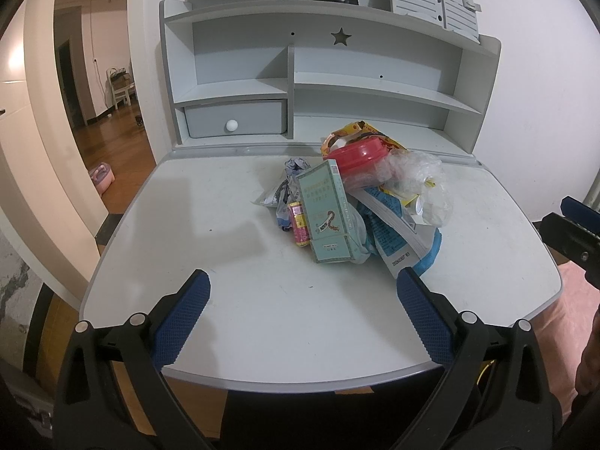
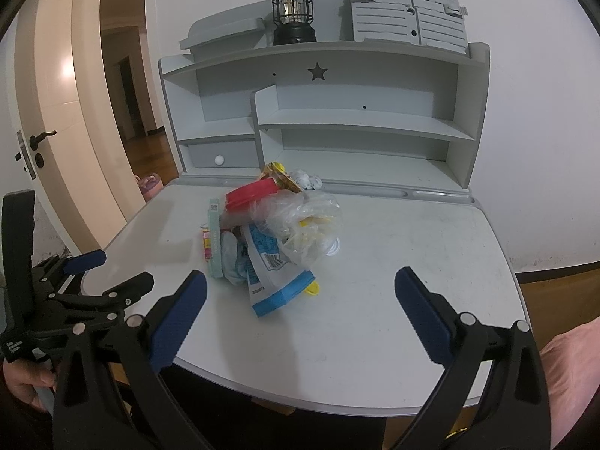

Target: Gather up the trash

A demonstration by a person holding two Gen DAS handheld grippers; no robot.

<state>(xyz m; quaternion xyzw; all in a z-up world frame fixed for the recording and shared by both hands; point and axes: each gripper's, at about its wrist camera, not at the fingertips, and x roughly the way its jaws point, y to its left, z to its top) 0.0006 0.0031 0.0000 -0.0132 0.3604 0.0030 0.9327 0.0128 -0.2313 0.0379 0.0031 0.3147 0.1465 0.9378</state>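
A heap of trash lies mid-desk: a pale green carton [image 1: 330, 212], a red lid [image 1: 356, 154] on a clear cup, crumpled clear plastic [image 1: 416, 172], a blue and white pouch [image 1: 393, 232], a small red and yellow can [image 1: 299, 224] and a yellow snack bag [image 1: 360, 133]. The heap also shows in the right wrist view, with the red lid [image 2: 250, 193], clear plastic [image 2: 300, 221] and pouch [image 2: 270, 273]. My left gripper [image 1: 303, 292] is open and empty, just short of the heap. My right gripper [image 2: 300, 292] is open and empty, near the pouch's front end.
The white desk [image 1: 262, 300] carries a grey hutch with shelves [image 1: 337, 86] and a small drawer [image 1: 234, 118]. A black lantern [image 2: 292, 11] stands on top. An open doorway [image 1: 97, 75] lies to the left. The left gripper shows in the right view [image 2: 75, 285].
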